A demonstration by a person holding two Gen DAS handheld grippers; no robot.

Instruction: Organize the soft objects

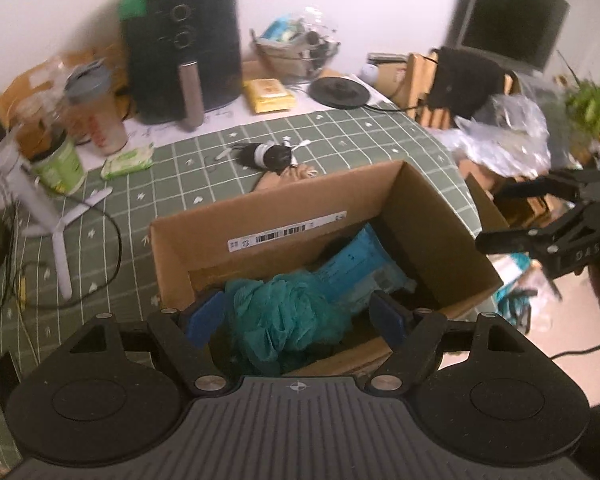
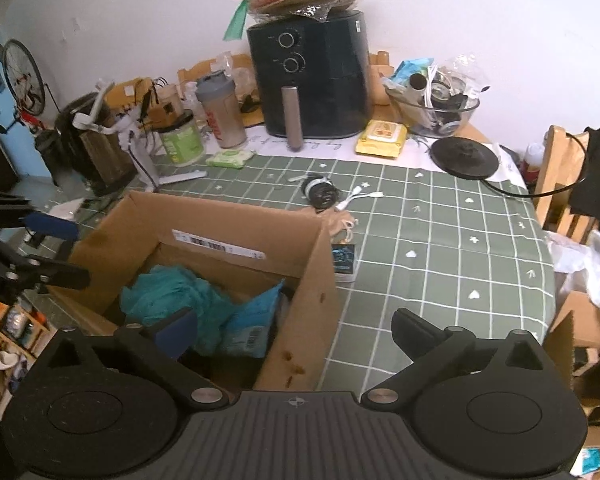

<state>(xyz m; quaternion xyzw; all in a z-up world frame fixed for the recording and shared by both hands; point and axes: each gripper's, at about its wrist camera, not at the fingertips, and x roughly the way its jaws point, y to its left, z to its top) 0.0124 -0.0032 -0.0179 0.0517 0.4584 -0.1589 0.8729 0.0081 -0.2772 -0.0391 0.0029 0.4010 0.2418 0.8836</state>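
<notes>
Two teal soft items lie in one cardboard box.

Black left claw with blue pads, silver screws.

Wide-open right claw astride the cardboard box wall, teal mesh puff inside
</notes>
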